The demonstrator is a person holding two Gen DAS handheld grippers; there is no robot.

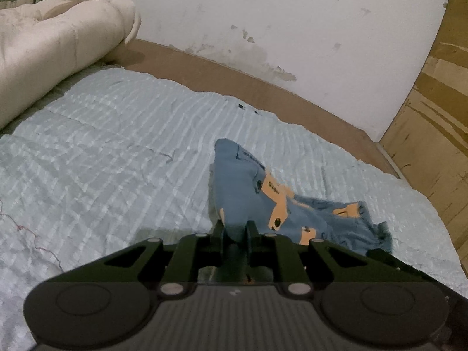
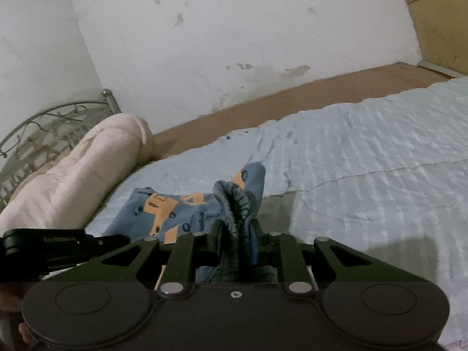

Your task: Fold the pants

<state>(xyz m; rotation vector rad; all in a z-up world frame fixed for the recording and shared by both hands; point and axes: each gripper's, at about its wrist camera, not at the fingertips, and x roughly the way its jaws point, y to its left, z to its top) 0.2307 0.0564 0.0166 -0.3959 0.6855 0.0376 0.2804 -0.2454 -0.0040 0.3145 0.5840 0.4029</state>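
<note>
The pants [image 1: 242, 193] are small, blue, with orange vehicle prints. My left gripper [image 1: 235, 228] is shut on a fold of the blue cloth, which rises in a peak in front of the fingers. The rest of the pants trails down to the right onto the bedspread. In the right wrist view the pants [image 2: 163, 213] lie bunched to the left, and my right gripper [image 2: 237, 231] is shut on the gathered elastic waistband [image 2: 234, 204]. The left gripper's body shows at the left edge of the right wrist view [image 2: 52, 248].
The pale blue quilted bedspread [image 1: 117, 152] covers the bed. A rolled cream blanket [image 1: 52, 46] lies at the head, by a metal headboard [image 2: 44, 128]. A brown strip of mattress [image 1: 234, 79] runs along the stained white wall. A wooden wardrobe [image 1: 438, 111] stands at the right.
</note>
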